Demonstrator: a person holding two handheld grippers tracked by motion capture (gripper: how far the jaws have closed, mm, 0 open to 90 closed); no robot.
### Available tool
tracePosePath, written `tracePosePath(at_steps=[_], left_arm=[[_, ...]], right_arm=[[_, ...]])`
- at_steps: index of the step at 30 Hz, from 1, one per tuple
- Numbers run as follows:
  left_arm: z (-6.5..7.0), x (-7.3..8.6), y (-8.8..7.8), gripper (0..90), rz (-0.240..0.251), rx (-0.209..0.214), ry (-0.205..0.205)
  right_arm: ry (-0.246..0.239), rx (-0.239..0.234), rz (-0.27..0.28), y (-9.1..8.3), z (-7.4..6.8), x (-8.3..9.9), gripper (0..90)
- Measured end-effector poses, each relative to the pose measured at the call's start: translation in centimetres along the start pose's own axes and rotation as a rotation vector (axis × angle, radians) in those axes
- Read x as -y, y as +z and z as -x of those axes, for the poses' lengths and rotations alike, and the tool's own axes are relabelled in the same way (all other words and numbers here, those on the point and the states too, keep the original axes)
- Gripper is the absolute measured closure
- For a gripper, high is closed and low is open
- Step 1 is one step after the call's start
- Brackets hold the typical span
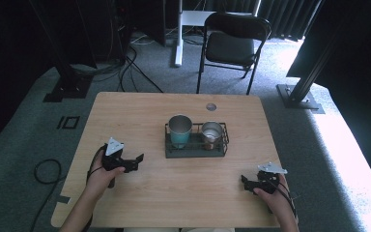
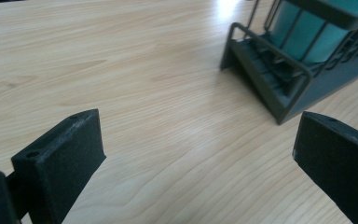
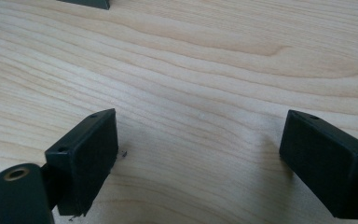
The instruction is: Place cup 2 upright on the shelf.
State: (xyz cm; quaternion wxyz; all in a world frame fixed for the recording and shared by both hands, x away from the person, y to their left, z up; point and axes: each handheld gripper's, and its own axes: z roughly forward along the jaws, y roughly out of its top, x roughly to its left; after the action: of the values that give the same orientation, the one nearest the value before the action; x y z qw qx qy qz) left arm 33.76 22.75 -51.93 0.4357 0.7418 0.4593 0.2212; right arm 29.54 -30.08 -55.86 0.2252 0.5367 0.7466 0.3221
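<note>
The left gripper [image 1: 136, 161] rests low over the wooden table [image 1: 140, 111] at about 8 o'clock from the black wire rack [image 1: 195, 150], jaws spread wide with nothing between them; its own view shows bare woodgrain between the pads and the rack's near corner [image 2: 279, 100] ahead at 1 o'clock. The right gripper [image 1: 245, 182] sits at about 4 o'clock from the rack, well apart from it, jaws likewise spread and empty over bare wood. The rack stands at table centre holding two cups upright: a teal tumbler [image 1: 179, 130] in the left end and a smaller steel cup [image 1: 211, 132] in the right end, near each other but not clearly touching. Judgement: the step in hand is an approach to the rack, not yet begun in earnest. To do it well, the nearer left gripper should come in above the rack's rail, straddle the tumbler's wall squarely, and lift straight up so the wire sides are not snagged.
</note>
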Motion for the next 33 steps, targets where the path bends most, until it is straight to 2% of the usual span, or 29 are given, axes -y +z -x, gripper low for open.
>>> tracePosePath(at_steps=[2, 4, 7, 17, 19, 27, 33], left_arm=[[-0.3, 0.3, -0.4, 2.5, -0.002, -0.013, -0.017], [-0.6, 0.6, -0.8, 2.5, -0.008, -0.027, -0.008], [-1.2, 1.2, -1.4, 2.5, -0.019, -0.042, -0.02], [-2.0, 2.4, -2.8, 2.5, -0.089, -0.115, -0.022], [-2.1, 2.7, -2.9, 2.5, -0.097, -0.113, -0.033], [-3.0, 4.2, -3.6, 2.5, -0.121, -0.151, -0.078], [-3.8, 5.2, -4.2, 2.5, -0.137, -0.211, -0.101]], right_arm=[[0.0, 0.0, 0.0, 0.0, 0.0, 0.0, 11.0], [0.0, 0.0, 0.0, 0.0, 0.0, 0.0, 11.0], [0.0, 0.0, 0.0, 0.0, 0.0, 0.0, 11.0], [-0.001, 0.0, 0.001, 0.0, 0.0, 0.0, 11.0], [-0.003, 0.0, 0.0, 0.0, 0.0, 0.0, 11.0], [-0.003, 0.0, 0.001, 0.0, 0.0, 0.0, 11.0], [-0.003, 0.0, 0.001, 0.0, 0.0, 0.0, 11.0]])
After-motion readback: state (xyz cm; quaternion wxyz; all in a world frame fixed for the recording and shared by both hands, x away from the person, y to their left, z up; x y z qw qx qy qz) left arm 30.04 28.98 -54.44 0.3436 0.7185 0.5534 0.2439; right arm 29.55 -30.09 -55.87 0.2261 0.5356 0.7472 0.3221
